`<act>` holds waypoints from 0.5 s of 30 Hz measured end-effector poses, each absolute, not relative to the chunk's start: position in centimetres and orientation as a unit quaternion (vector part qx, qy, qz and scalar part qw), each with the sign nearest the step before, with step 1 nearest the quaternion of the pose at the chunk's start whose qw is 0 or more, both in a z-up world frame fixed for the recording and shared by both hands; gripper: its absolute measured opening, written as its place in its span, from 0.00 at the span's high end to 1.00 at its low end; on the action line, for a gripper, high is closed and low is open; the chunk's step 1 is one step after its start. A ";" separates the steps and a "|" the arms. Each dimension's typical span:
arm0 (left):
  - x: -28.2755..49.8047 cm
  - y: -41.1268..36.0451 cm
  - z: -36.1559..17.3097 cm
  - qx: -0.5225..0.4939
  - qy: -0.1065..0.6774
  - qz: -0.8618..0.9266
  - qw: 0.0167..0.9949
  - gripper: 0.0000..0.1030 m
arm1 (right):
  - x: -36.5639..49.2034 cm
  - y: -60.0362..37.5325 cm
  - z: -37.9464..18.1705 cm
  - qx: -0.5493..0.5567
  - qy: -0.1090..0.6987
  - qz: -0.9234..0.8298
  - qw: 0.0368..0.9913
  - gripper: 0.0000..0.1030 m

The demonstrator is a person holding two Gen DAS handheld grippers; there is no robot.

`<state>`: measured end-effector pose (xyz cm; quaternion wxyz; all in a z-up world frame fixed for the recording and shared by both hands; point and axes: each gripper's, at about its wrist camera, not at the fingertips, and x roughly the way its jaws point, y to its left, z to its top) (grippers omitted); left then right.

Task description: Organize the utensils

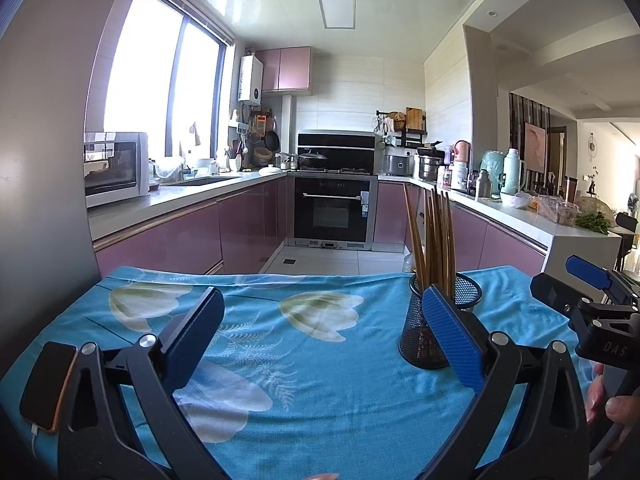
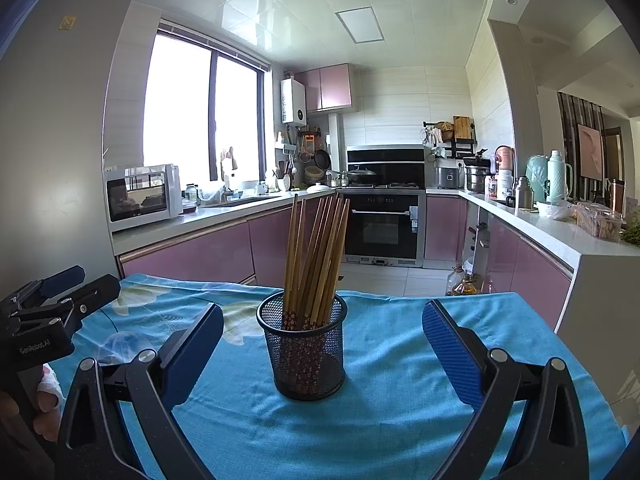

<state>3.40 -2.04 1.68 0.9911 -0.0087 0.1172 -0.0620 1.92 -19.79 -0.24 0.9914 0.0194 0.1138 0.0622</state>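
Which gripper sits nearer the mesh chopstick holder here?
Right, most likely. The right gripper, open, is centred on the mesh holder, which stands between its fingers. The left gripper, also open, faces bare cloth, with the holder off beside its right finger.

We count one black mesh holder (image 2: 306, 350), about nine wooden chopsticks (image 2: 320, 256) standing in it, one phone (image 1: 48, 384), and two grippers, neither holding anything.
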 end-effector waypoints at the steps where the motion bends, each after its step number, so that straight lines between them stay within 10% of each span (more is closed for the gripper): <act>1: 3.4 -2.0 1.7 -0.009 0.117 -0.062 0.991 0.05 | 1.9 -19.8 -0.2 0.019 0.114 0.062 0.991 0.06; 15: 3.5 -2.2 1.6 -0.008 0.118 -0.063 0.991 0.05 | 1.8 -20.0 -0.3 0.021 0.114 0.061 0.991 0.06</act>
